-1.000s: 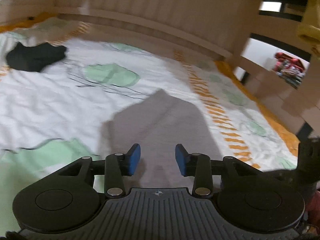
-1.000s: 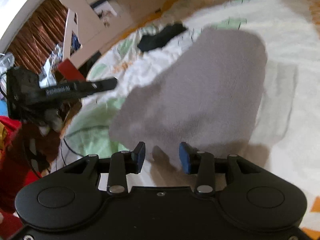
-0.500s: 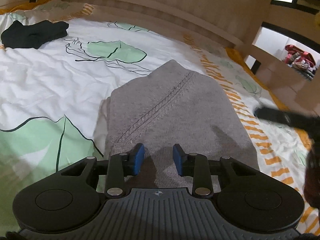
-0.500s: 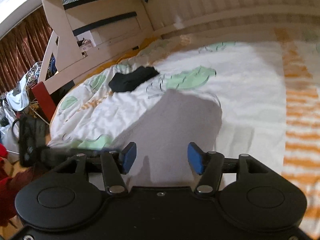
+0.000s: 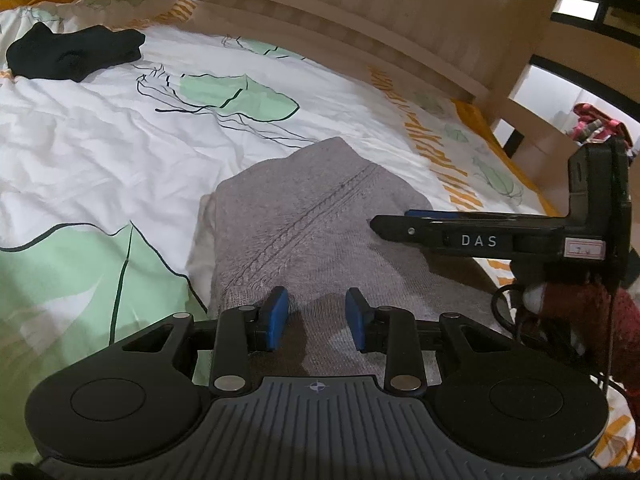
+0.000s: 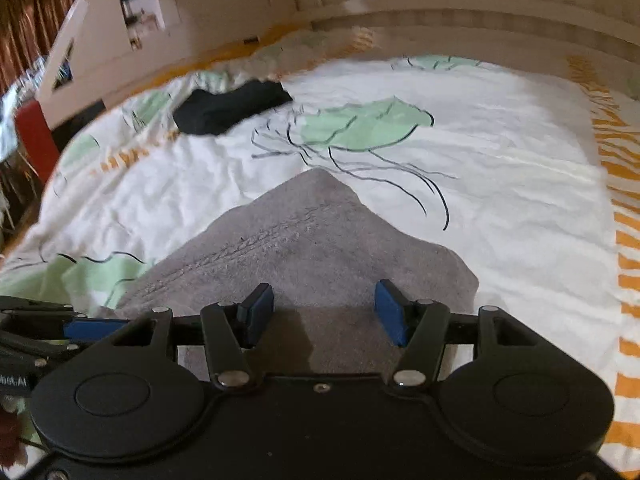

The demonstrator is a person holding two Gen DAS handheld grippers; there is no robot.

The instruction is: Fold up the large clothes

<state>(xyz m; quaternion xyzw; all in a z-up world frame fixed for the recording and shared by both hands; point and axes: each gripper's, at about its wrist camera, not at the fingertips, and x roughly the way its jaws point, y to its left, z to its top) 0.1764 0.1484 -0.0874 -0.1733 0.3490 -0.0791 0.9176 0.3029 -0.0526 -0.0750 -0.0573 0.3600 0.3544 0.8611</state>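
Jaws apart on both grippers [image 5: 316,312] [image 6: 324,312] over grey folded knit [image 5: 320,216], on leaf-print bedsheet [image 5: 100,152], wooden bed wall [image 5: 360,12] far.

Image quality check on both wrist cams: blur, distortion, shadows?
Left wrist: sharp, fisheye bends the bed rail; the left gripper shadows the grey sweater. Right wrist: motion smear on the dark garment and far furniture; shadow below the right gripper.

Grey sweater [image 5: 320,232] matt knit; bedsheet [image 5: 100,152] smooth, creased cloth.
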